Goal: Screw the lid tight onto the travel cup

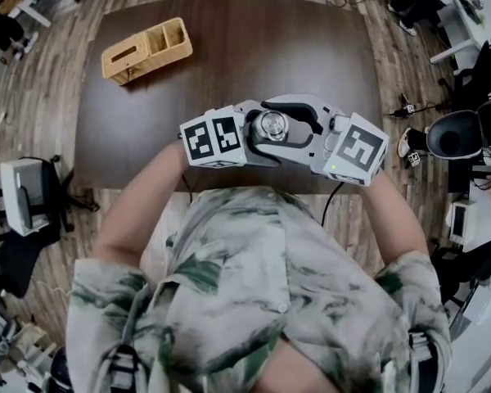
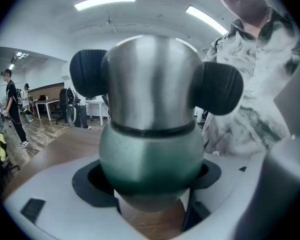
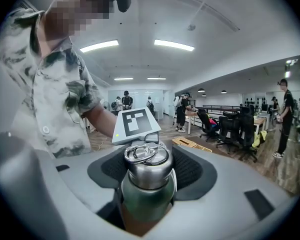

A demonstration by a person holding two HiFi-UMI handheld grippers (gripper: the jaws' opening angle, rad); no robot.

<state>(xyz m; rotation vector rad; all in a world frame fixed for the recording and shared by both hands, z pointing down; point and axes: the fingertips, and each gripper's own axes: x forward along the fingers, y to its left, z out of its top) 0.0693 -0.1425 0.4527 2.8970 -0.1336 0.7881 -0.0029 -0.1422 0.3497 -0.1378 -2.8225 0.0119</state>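
Now | travel cup point(image 2: 150, 156) upright, long axis vertical, lid point(image 1: 272, 126) up | left hand-held gripper point(image 2: 149, 184), right hand-held gripper point(image 3: 146, 184) both pinching it

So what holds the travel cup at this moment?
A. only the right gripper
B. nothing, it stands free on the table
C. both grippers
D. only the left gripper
C: the travel cup sits between the jaws of the left gripper and of the right gripper, as each gripper view shows.
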